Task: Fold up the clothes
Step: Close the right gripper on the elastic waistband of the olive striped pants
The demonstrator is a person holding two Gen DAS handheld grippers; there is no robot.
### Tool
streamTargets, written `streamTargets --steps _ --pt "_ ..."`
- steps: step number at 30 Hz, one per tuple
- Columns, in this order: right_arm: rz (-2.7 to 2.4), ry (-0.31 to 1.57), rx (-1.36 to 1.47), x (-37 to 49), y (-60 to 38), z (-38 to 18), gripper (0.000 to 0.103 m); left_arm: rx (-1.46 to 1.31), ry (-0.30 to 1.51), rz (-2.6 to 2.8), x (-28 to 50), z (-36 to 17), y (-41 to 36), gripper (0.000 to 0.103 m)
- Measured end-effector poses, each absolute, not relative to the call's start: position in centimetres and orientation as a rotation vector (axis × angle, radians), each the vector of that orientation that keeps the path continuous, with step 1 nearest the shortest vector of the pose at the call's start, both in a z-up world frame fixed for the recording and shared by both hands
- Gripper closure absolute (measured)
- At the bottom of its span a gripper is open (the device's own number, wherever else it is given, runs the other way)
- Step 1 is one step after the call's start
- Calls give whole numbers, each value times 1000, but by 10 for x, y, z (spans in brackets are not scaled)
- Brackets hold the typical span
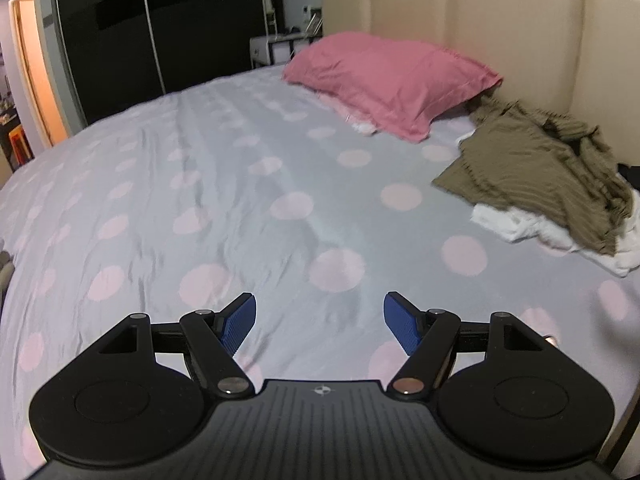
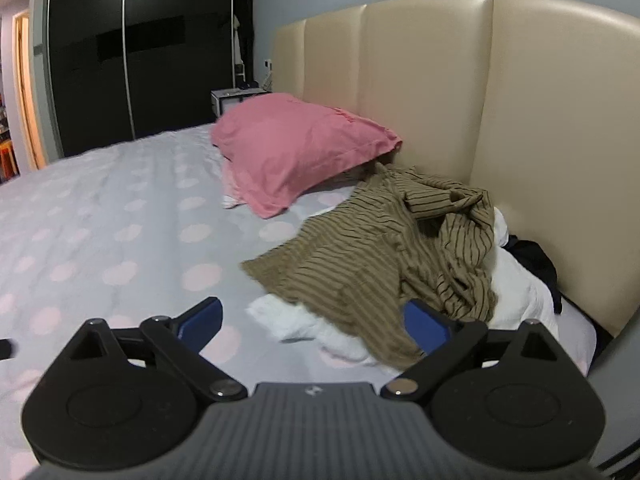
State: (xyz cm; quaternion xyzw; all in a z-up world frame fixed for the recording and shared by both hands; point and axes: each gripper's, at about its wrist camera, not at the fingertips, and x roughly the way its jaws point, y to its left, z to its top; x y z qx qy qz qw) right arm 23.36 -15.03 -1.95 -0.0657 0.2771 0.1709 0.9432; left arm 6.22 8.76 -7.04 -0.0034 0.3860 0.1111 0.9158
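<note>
Clothes lie heaped by the headboard: olive striped shirt over white garment, beside pink pillow; left gripper and right gripper gape wide, both empty, above the bed

white cloth mostly under striped shirt; dark garment partly hidden

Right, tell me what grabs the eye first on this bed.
The pink pillow stands out, leaning at the cream headboard on the dotted grey bedspread. Beside it a crumpled olive striped shirt lies over white clothes. The right gripper, jaws open, hangs just in front of that heap.
</note>
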Motion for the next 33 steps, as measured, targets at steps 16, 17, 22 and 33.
streamTargets --steps 16,17,22,33 --pt "271 743 -204 376 -158 -135 38 -18 901 317 78 -115 126 33" --pt "271 751 -207 378 -157 -137 46 -24 903 331 79 -116 127 33" --pt "268 789 -222 383 -153 -142 79 -28 901 338 76 -113 128 33" --pt "324 770 -226 358 -142 -102 102 -48 858 354 42 -84 135 33"
